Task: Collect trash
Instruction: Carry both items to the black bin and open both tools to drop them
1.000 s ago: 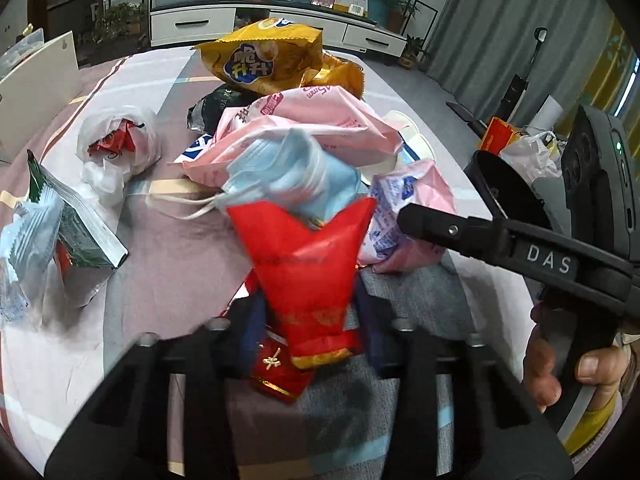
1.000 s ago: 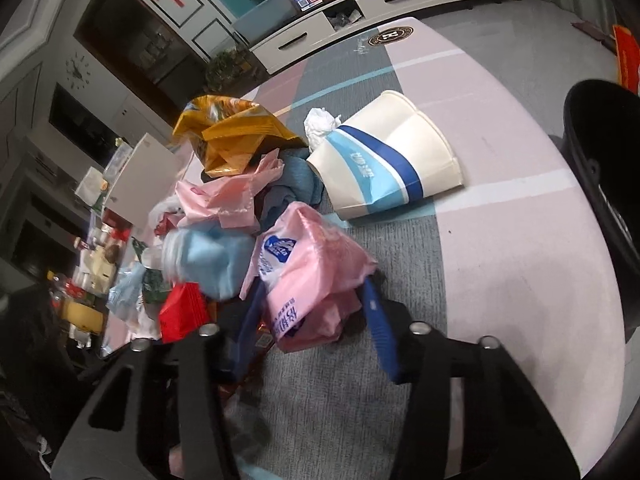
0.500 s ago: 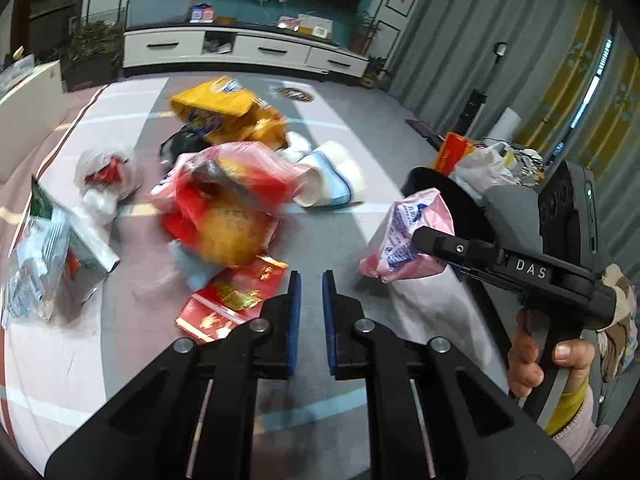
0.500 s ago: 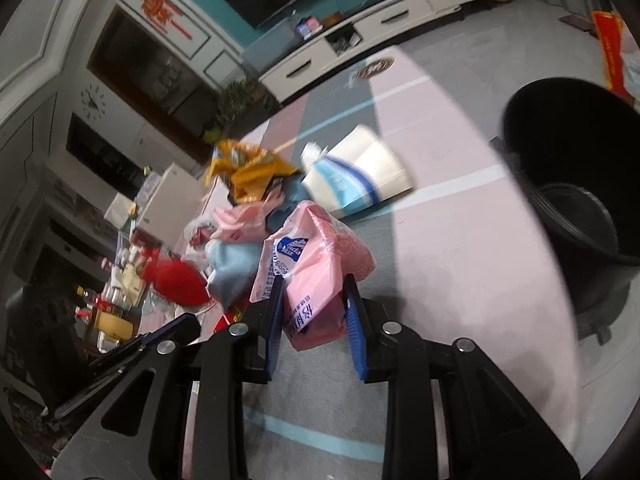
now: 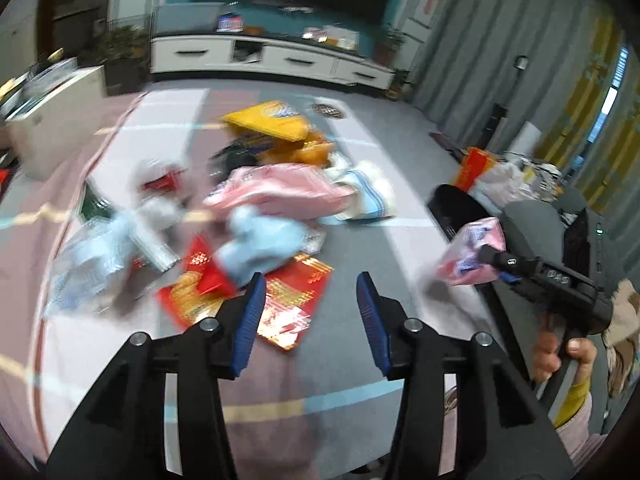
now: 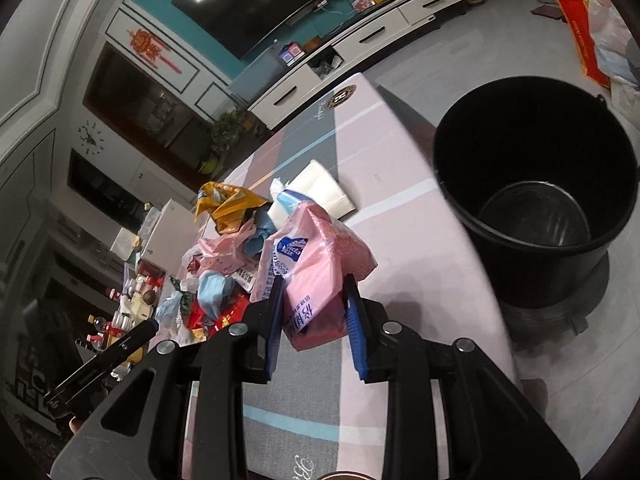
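My right gripper (image 6: pixel 314 312) is shut on a pink tissue pack (image 6: pixel 316 256) and holds it above the table, left of the black bin (image 6: pixel 536 196). The pack also shows in the left wrist view (image 5: pixel 472 252), held near the bin's rim (image 5: pixel 452 204). My left gripper (image 5: pixel 310 304) is open and empty above the table, just short of red packets (image 5: pixel 296 296) and a light blue mask (image 5: pixel 264 244). The trash pile beyond it holds a pink bag (image 5: pixel 276 190), a yellow snack bag (image 5: pixel 272 124) and a paper cup (image 5: pixel 368 196).
The bin stands on the floor beside the table's right edge (image 6: pixel 468 240). A white box (image 5: pixel 52 124) sits at the table's far left. Clear and green wrappers (image 5: pixel 100 240) lie left of the pile. A TV cabinet (image 5: pixel 272 60) stands beyond the table.
My left gripper let go of the red wrapper and mask, pulled back, shut, then opened wide. My right gripper closed on the pink pack, lifted it and carried it toward the bin.
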`<act>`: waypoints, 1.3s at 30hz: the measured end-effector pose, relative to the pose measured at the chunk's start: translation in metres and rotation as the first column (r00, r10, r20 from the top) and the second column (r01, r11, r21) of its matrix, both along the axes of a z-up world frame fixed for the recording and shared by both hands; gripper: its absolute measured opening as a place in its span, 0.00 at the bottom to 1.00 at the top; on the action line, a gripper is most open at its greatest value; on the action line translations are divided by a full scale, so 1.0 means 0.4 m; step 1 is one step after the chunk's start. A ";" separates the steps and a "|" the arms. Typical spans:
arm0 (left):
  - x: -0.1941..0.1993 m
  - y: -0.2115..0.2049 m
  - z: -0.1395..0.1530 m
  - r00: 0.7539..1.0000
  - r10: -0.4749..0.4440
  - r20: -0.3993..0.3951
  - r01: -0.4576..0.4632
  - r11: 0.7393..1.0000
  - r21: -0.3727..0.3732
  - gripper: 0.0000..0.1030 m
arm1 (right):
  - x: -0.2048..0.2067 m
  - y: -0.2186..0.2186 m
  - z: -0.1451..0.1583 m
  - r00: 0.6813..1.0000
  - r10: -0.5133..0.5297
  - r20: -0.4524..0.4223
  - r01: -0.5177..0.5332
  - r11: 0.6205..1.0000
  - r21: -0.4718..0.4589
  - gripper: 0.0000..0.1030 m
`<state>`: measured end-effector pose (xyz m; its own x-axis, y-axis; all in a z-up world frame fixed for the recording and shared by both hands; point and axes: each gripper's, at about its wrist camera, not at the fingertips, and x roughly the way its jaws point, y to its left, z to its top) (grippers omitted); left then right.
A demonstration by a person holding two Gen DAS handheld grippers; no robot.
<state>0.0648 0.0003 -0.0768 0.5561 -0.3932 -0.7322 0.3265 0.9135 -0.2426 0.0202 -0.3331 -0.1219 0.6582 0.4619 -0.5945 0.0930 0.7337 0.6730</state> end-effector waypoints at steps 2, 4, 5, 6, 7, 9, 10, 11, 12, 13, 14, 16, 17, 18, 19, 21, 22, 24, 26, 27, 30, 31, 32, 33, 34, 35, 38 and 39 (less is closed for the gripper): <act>0.003 0.022 -0.016 0.999 0.052 -0.011 -0.051 0.998 0.043 0.62 | 0.008 0.017 -0.006 1.000 0.022 -0.005 -0.022 1.000 0.007 0.29; 0.019 0.042 -0.042 0.997 0.078 -0.020 -0.077 0.995 0.058 0.70 | 0.013 0.031 -0.006 0.999 0.039 -0.011 -0.039 0.999 0.005 0.29; 0.029 0.043 -0.054 0.996 0.094 -0.014 -0.092 0.992 0.084 0.74 | 0.016 0.037 -0.004 0.999 0.046 -0.012 -0.046 0.999 0.000 0.29; 0.044 0.042 -0.074 0.994 0.111 -0.003 -0.110 0.986 0.127 0.77 | 0.016 0.041 -0.002 0.999 0.050 -0.013 -0.050 0.999 -0.004 0.29; 0.057 0.045 -0.091 0.993 0.115 -0.003 -0.113 0.983 0.145 0.77 | 0.016 0.043 -0.002 0.999 0.053 -0.013 -0.053 0.999 -0.007 0.29; 0.092 0.049 -0.134 0.991 0.128 -0.046 -0.119 0.979 0.163 0.75 | 0.017 0.048 0.000 0.998 0.056 -0.017 -0.056 0.998 -0.014 0.29; 0.106 0.052 -0.150 0.989 0.131 -0.065 -0.120 0.980 0.156 0.63 | 0.018 0.050 0.000 0.998 0.055 -0.020 -0.055 0.998 -0.020 0.29; 0.117 0.055 -0.163 0.987 0.139 -0.078 -0.125 0.980 0.155 0.52 | 0.019 0.051 0.000 0.998 0.052 -0.023 -0.053 0.998 -0.026 0.29; 0.124 0.057 -0.172 0.985 0.148 -0.085 -0.133 0.978 0.159 0.42 | 0.017 0.053 -0.001 0.998 0.051 -0.025 -0.052 0.998 -0.030 0.29; 0.128 0.060 -0.179 0.984 0.155 -0.087 -0.140 0.977 0.160 0.39 | 0.018 0.054 -0.001 0.998 0.050 -0.028 -0.050 0.998 -0.034 0.29; 0.129 0.062 -0.183 0.984 0.155 -0.088 -0.140 0.978 0.158 0.37 | 0.020 0.055 -0.002 0.998 0.050 -0.030 -0.051 0.998 -0.035 0.29; 0.125 0.064 -0.190 0.985 0.149 -0.089 -0.134 0.978 0.158 0.31 | 0.021 0.060 -0.002 0.998 0.050 -0.032 -0.052 0.998 -0.040 0.29; 0.120 0.067 -0.192 0.986 0.145 -0.087 -0.130 0.979 0.156 0.31 | 0.022 0.063 -0.001 0.998 0.052 -0.032 -0.053 0.998 -0.042 0.29; 0.115 0.071 -0.192 0.986 0.145 -0.083 -0.131 0.980 0.151 0.27 | 0.022 0.064 -0.001 0.998 0.052 -0.031 -0.054 0.998 -0.042 0.29; 0.114 0.071 -0.191 0.986 0.146 -0.082 -0.133 0.980 0.146 0.25 | 0.021 0.065 -0.001 0.998 0.054 -0.031 -0.055 0.998 -0.040 0.29; 0.100 0.080 -0.186 0.986 0.150 -0.078 -0.139 0.982 0.129 0.20 | 0.020 0.068 -0.001 0.998 0.056 -0.030 -0.058 0.998 -0.041 0.29; 0.092 0.084 -0.176 0.986 0.149 -0.069 -0.140 0.983 0.121 0.19 | 0.020 0.069 0.000 0.998 0.057 -0.029 -0.058 0.997 -0.042 0.29; 0.072 0.087 -0.147 0.989 0.135 -0.052 -0.130 0.987 0.092 0.18 | 0.017 0.065 0.004 0.998 0.056 -0.022 -0.057 0.998 -0.036 0.29; 0.045 0.083 -0.105 0.993 0.116 -0.018 -0.114 0.991 0.065 0.18 | 0.014 0.058 0.010 0.999 0.051 -0.013 -0.051 0.998 -0.031 0.29; 0.034 0.080 -0.086 0.994 0.108 -0.002 -0.108 0.993 0.054 0.18 | 0.012 0.055 0.012 0.999 0.048 -0.009 -0.048 0.998 -0.030 0.29; 0.014 0.054 -0.023 0.997 0.066 0.044 -0.066 0.998 0.018 0.18 | 0.005 0.041 0.021 0.999 0.033 0.007 -0.033 0.999 -0.030 0.29; 0.011 0.040 -0.004 0.997 0.047 0.063 -0.048 0.999 0.013 0.18 | 0.000 0.034 0.026 1.000 0.025 0.015 -0.024 0.999 -0.035 0.29; 0.007 0.014 0.017 0.997 0.016 0.082 -0.017 1.000 0.006 0.18 | -0.005 0.024 0.031 1.000 0.012 0.022 -0.011 0.999 -0.046 0.29; 0.005 -0.005 0.027 0.996 -0.006 0.091 0.006 1.000 0.001 0.18 | -0.009 0.016 0.035 1.000 -0.001 0.026 0.002 0.998 -0.055 0.29; 0.008 -0.038 0.040 0.994 -0.042 0.100 0.042 0.999 -0.005 0.18 | -0.015 0.003 0.038 0.999 -0.020 0.031 0.022 0.997 -0.068 0.29; 0.016 -0.069 0.049 0.992 -0.067 0.102 0.068 0.998 -0.006 0.18 | -0.019 -0.008 0.040 0.999 -0.035 0.035 0.038 0.996 -0.076 0.29; 0.041 -0.204 0.062 0.978 -0.180 0.101 0.183 0.983 -0.014 0.18 | -0.041 -0.068 0.046 0.992 -0.115 0.048 0.119 0.989 -0.093 0.29; 0.048 -0.240 0.061 0.972 -0.208 0.106 0.210 0.978 -0.010 0.19 | -0.049 -0.087 0.046 0.989 -0.143 0.049 0.147 0.983 -0.107 0.29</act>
